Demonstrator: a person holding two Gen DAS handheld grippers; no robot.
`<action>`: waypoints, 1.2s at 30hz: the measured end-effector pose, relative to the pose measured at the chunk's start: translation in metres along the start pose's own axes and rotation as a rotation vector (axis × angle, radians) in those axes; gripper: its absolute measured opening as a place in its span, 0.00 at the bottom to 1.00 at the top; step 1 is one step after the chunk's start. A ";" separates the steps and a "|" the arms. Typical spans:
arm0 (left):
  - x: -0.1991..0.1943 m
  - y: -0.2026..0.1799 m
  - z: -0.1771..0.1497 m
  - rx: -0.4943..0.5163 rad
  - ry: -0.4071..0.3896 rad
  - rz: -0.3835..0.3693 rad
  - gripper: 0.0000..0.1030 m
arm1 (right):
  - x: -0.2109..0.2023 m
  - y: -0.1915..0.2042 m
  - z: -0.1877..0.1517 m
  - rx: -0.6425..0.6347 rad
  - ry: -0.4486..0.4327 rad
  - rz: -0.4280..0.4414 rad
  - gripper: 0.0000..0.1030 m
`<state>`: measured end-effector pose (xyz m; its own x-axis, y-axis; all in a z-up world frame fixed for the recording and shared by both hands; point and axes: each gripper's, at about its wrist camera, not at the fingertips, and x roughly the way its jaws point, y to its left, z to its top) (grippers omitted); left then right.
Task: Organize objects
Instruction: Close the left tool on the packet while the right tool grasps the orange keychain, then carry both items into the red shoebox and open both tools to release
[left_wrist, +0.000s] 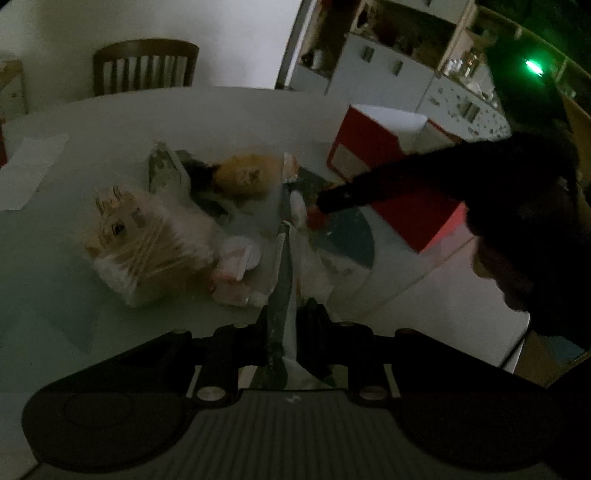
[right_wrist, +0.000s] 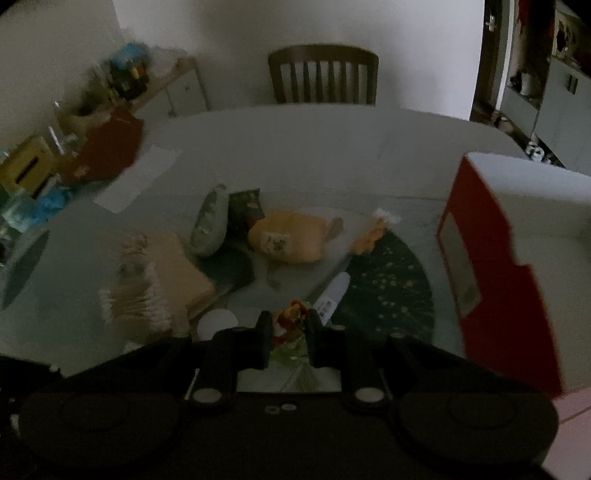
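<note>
Between right gripper (right_wrist: 287, 332) jaws: clamped red-yellow wrapper (right_wrist: 291, 317), above table (right_wrist: 295, 147).

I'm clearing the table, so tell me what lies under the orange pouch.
The orange pouch rests on the pale tabletop, its left end beside a dark packet and a grey pouch. Whether anything lies beneath it cannot be seen; its own body covers that spot.

My left tongs (left_wrist: 282, 317) pinch a thin dark-edged flat sheet (left_wrist: 282, 273) edge-on above the pale grey counter (left_wrist: 74, 295), near a bundle of wooden sticks in clear plastic (left_wrist: 147, 254), a yellow pouch (left_wrist: 245, 173) and a red-and-white cardboard box (left_wrist: 384, 147).
</note>
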<state>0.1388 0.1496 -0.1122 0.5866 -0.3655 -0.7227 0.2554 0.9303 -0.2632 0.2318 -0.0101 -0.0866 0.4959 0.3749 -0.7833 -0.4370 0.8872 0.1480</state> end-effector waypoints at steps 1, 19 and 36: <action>-0.002 -0.003 0.002 -0.001 -0.003 0.010 0.20 | -0.006 -0.004 0.000 0.001 -0.004 0.013 0.13; 0.004 -0.092 0.066 -0.001 -0.069 0.034 0.20 | -0.104 -0.098 0.013 0.035 -0.114 0.101 0.13; 0.077 -0.186 0.153 0.145 -0.071 0.009 0.20 | -0.123 -0.215 0.025 0.118 -0.208 -0.018 0.13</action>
<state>0.2537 -0.0564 -0.0211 0.6409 -0.3628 -0.6765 0.3551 0.9214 -0.1577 0.2838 -0.2397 -0.0070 0.6520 0.3955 -0.6469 -0.3423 0.9148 0.2143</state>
